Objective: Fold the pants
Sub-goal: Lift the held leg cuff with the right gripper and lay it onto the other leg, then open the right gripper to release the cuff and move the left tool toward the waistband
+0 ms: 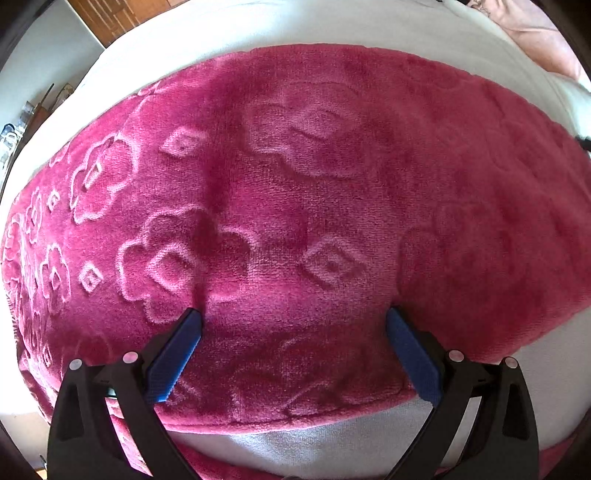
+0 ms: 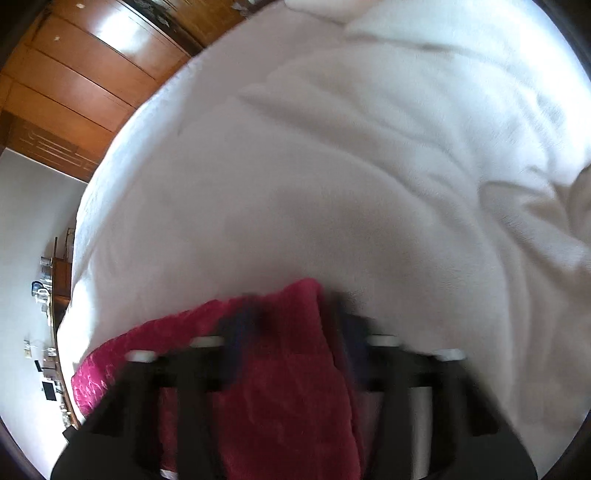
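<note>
The pants (image 1: 314, 206) are magenta fleece with an embossed flower pattern, lying flat on a white bed cover (image 1: 258, 33). My left gripper (image 1: 293, 314) is open, its blue-padded fingers (image 1: 177, 350) spread wide and resting on the fabric near its front hem. In the right wrist view, my right gripper (image 2: 295, 317) is blurred by motion; its fingers stand close either side of a raised end of the pants (image 2: 288, 369), apparently shut on it above the bed.
The white bed cover (image 2: 332, 166) is rumpled toward the far right. A wooden wardrobe (image 2: 74, 74) stands beyond the bed at the upper left. A shelf with small items (image 2: 48, 295) lies along the left wall. Pink bedding (image 1: 532, 33) lies at the top right.
</note>
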`<state>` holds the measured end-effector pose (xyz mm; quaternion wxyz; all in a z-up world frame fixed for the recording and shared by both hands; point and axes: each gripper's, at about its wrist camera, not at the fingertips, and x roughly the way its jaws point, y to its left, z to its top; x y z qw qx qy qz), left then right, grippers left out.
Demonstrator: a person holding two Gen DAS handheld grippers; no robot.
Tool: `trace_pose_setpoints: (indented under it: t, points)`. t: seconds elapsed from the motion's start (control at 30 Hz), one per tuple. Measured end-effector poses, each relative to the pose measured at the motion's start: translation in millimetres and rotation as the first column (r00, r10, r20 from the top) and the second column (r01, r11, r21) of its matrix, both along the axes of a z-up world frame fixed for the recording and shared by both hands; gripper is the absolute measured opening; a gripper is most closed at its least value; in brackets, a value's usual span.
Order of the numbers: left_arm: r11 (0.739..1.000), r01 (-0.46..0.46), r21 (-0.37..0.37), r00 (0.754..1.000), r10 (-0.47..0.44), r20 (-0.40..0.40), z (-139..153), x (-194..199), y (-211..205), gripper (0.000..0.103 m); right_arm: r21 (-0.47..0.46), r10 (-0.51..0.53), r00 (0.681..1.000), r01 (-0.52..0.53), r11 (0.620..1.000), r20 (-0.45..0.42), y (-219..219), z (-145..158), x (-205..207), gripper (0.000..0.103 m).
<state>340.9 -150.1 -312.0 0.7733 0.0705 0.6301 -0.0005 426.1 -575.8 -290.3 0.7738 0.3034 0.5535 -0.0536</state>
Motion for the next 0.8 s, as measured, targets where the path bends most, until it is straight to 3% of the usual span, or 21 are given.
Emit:
trace_pose_setpoints:
  t: [0.17, 0.27, 0.33, 0.4, 0.43, 0.63, 0.8]
  points:
    - [1.0, -0.013, -0.013, 1.0, 0.013, 0.0, -2, 2, 5, 0.098, -0.139, 0.035, 0.999, -0.034, 0.99, 0.008, 6, 10, 1, 0.012]
    - [0.999, -0.023, -0.028, 1.0, 0.023, -0.001, 0, 0, 10, 0.098, -0.251, 0.122, 0.993, -0.119, 0.961, -0.002, 28, 13, 5, 0.014]
    - [0.998, -0.033, -0.047, 0.999, 0.033, -0.003, 3, -2, 14, 0.098, -0.294, 0.163, 0.986, -0.151, 0.944, 0.018, 40, 22, 3, 0.024]
    - [0.996, -0.044, -0.076, 0.999, 0.045, 0.007, 12, -6, 19, 0.098, -0.321, 0.181, 0.982, -0.153, 0.935, 0.059, 48, 37, -7, 0.043]
    - [0.995, -0.05, -0.088, 0.999, 0.051, 0.018, 19, -9, 22, 0.098, -0.344, 0.195, 0.978, -0.156, 0.926, 0.08, 52, 48, -16, 0.044]
    - [0.993, -0.057, -0.101, 0.998, 0.06, 0.03, 32, -31, 35, 0.098, -0.344, 0.241, 0.961, -0.183, 0.921, 0.136, 72, 80, -76, 0.047]
    - [0.989, -0.117, -0.089, 0.992, 0.12, 0.033, 43, -59, 65, 0.098, -0.326, 0.286, 0.944, -0.222, 0.919, 0.163, 93, 95, -126, 0.052]
